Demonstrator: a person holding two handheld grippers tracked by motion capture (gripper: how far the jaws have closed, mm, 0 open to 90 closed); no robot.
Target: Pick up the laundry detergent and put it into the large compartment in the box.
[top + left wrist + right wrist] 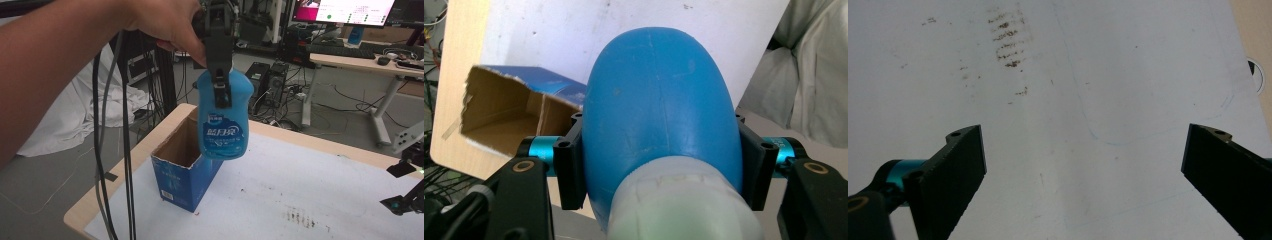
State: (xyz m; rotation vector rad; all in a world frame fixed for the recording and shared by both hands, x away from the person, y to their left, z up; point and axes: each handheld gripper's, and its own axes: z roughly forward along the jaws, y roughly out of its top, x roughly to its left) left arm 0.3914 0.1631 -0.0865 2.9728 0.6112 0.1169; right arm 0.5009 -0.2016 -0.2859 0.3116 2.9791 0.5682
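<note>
Table: a light wooden top covered by a white sheet, seen below both grippers. Dark smudges are printed on the sheet ahead of the right gripper's jaws, and a faint blue outline is drawn between and beyond them.

Cardboard box: blue-printed outside, plain brown inside, top open with torn flaps. It is stood on the sheet near the table's far left corner, below and just to the left of the left gripper. In the left gripper view the open mouth is seen beyond the left jaw.

Detergent bottle: blue plastic, with a printed label bearing white characters. It is held in the air above the box's right edge, hanging base-down from the left gripper. In the left gripper view its rounded blue body is pressed between the two jaws, with a pale translucent part nearest the camera.

Left gripper: held from above by the person's hand; its jaws are clamped on the upper part of the detergent bottle. Cables are trailed down at its left.

Right gripper: jaws are spread wide apart over the bare sheet, with nothing between them. In the high view it is seen at the right edge, well apart from the bottle.
</note>
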